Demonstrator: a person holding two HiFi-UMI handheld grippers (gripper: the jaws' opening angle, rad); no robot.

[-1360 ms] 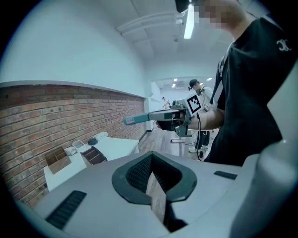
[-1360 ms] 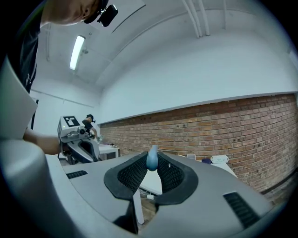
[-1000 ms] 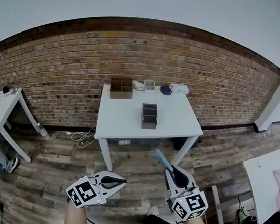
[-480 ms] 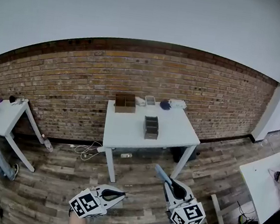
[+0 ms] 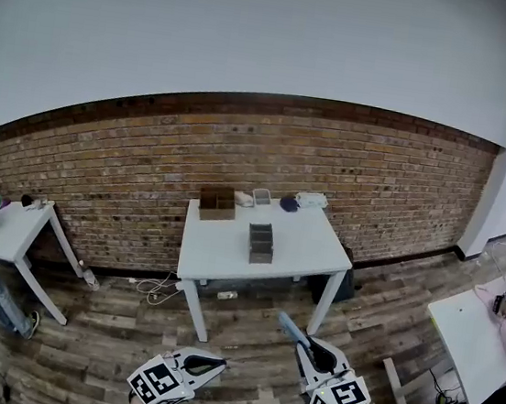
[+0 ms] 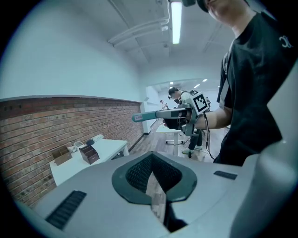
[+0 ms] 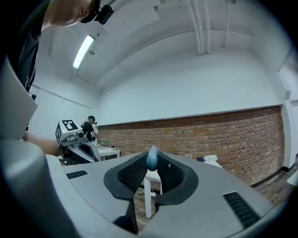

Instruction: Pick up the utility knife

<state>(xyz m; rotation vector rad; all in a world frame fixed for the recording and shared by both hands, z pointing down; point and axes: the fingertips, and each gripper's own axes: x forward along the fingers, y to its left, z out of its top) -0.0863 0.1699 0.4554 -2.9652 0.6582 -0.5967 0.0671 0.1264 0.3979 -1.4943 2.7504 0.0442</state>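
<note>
Grip seems sound: right tongs [image 5: 307,343] clamp the probably light, stiff, slick utility knife [image 5: 289,325] near one end; left tongs [image 5: 213,363] closed, empty.

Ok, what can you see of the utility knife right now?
The utility knife is a long, slim, teal-blue bar, plastic by the look, clamped at one end in the right gripper. The rest sticks out forward past the jaws, roughly level, in the air above the floor. Seen side-on from the left gripper view, it has a small pale patch near its far end. No blade can be made out. Only the jaws touch it.
</note>
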